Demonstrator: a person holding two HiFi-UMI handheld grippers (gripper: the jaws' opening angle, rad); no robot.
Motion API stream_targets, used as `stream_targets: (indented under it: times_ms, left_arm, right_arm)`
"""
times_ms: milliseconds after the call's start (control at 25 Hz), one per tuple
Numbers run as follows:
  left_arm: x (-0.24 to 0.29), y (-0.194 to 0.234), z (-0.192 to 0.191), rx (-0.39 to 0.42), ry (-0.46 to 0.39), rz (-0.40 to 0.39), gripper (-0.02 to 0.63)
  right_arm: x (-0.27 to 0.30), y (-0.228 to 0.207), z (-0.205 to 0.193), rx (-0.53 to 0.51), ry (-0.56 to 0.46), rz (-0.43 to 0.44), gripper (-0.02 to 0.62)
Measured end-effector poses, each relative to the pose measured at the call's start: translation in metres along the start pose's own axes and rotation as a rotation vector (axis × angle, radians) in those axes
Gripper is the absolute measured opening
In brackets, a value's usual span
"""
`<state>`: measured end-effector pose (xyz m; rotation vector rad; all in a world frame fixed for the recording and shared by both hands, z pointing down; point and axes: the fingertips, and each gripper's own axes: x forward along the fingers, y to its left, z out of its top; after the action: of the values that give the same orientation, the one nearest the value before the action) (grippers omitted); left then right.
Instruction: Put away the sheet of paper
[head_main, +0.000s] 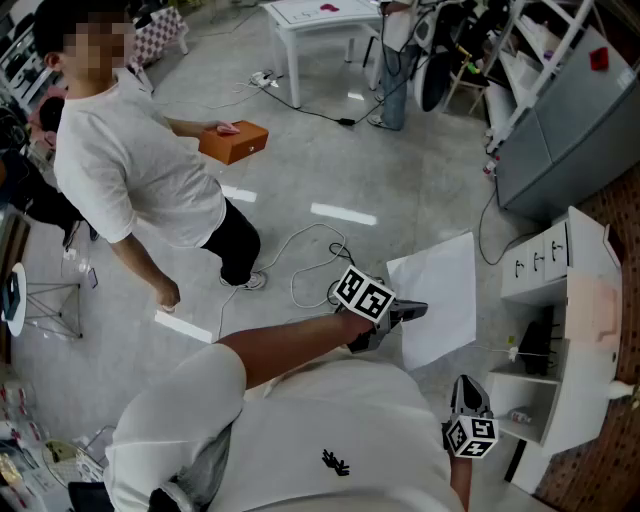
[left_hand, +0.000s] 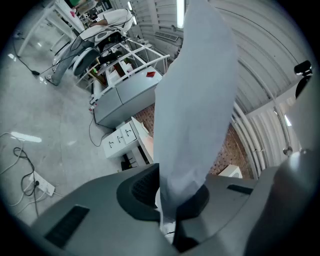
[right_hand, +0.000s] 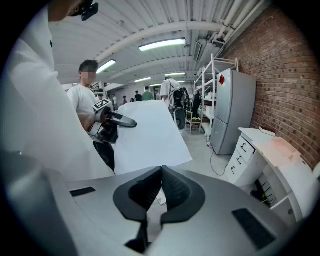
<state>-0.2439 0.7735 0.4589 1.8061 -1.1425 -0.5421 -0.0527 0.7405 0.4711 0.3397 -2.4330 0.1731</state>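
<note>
A white sheet of paper (head_main: 440, 295) hangs in the air in front of me, pinched at its left edge by my left gripper (head_main: 410, 312). In the left gripper view the paper (left_hand: 195, 100) runs up from between the jaws, and the left gripper (left_hand: 167, 200) is shut on it. The right gripper view shows the paper (right_hand: 147, 135) and the left gripper (right_hand: 117, 122) holding it from the side. My right gripper (head_main: 466, 385) sits lower, near my body, apart from the sheet. The right gripper (right_hand: 161, 172) is shut with nothing between its pads.
A white desk with drawers (head_main: 545, 265) stands to the right against a brick wall (right_hand: 285, 75). A grey cabinet (head_main: 570, 140) stands behind it. A person in a white T-shirt (head_main: 130, 170) stands at the left near an orange box (head_main: 235, 140). Cables (head_main: 310, 260) lie on the floor.
</note>
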Motion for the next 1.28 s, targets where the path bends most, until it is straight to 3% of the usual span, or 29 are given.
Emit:
stream_targets:
  times_ms: [120, 280, 560, 760, 880, 920, 1040, 1280]
  left_arm:
    - [-0.037, 0.007, 0.005, -0.031, -0.05, 0.01, 0.023]
    - [-0.053, 0.035, 0.049, -0.011, -0.097, 0.158, 0.023]
    - [0.022, 0.045, 0.032, -0.065, 0.044, 0.04, 0.023]
    - [0.106, 0.039, 0.034, -0.105, 0.099, -0.011, 0.023]
    - [0.163, 0.03, 0.039, -0.119, 0.121, -0.023, 0.023]
    - [0.181, 0.027, 0.041, -0.131, 0.125, -0.028, 0.023]
    - [0.233, 0.009, 0.05, -0.209, 0.133, -0.061, 0.023]
    - [0.356, -0.017, 0.074, -0.269, 0.148, -0.121, 0.023]
  right_arm:
    - [0.017, 0.023, 0.012, -0.028, -0.006, 0.022, 0.027]
    - [0.047, 0.003, 0.048, -0.037, -0.027, 0.05, 0.027]
    - [-0.003, -0.03, -0.012, 0.182, -0.018, -0.123, 0.026]
    - [-0.028, -0.081, -0.039, 0.304, -0.057, -0.186, 0.028]
    - [-0.034, -0.129, -0.042, 0.324, -0.08, -0.208, 0.134]
    - [-0.035, -0.146, -0.039, 0.326, -0.09, -0.216, 0.141]
    - [-0.038, -0.194, -0.032, 0.325, -0.125, -0.228, 0.141]
    - [-0.046, -0.304, -0.031, 0.313, -0.147, -0.221, 0.106]
